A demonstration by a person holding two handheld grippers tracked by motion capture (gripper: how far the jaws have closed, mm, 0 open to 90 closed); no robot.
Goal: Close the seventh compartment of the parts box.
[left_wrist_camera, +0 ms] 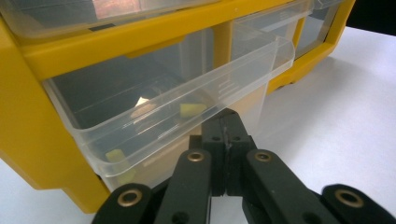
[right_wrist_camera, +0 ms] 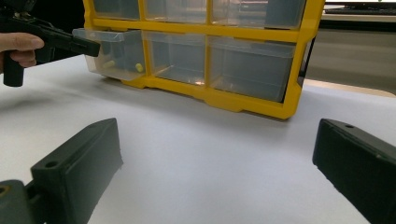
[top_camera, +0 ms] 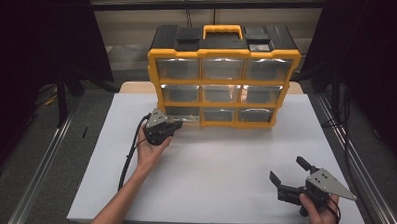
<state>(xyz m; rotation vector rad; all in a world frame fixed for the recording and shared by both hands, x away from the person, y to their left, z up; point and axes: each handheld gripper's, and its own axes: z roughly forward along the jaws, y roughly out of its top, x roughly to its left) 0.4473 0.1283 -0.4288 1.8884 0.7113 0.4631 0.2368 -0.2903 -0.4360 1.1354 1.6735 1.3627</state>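
Drawer point(left_wrist_camera: 154, 112) of clear plastic, bottom row, leftmost slot of the yellow organizer point(top_camera: 222, 83), stands pulled partway out toward the person, its long front lip running across the cabinet face and a few small yellow bits lying inside. Left gripper point(left_wrist_camera: 226, 123) sits right at that lip, jaws pressed together with the tips touching just under the drawer's front edge; whether they pinch the lip or only rest against it I cannot tell. So the drawer lies straight ahead of those tips, and its travel runs in and out of the cabinet along the gripper's own line. White table point(top_camera: 219, 173) in front is bare, leaving room to draw back. Right gripper point(top_camera: 290, 176) rests well apart near the table's front right corner, jaws spread wide, holding nothing, far less handy.
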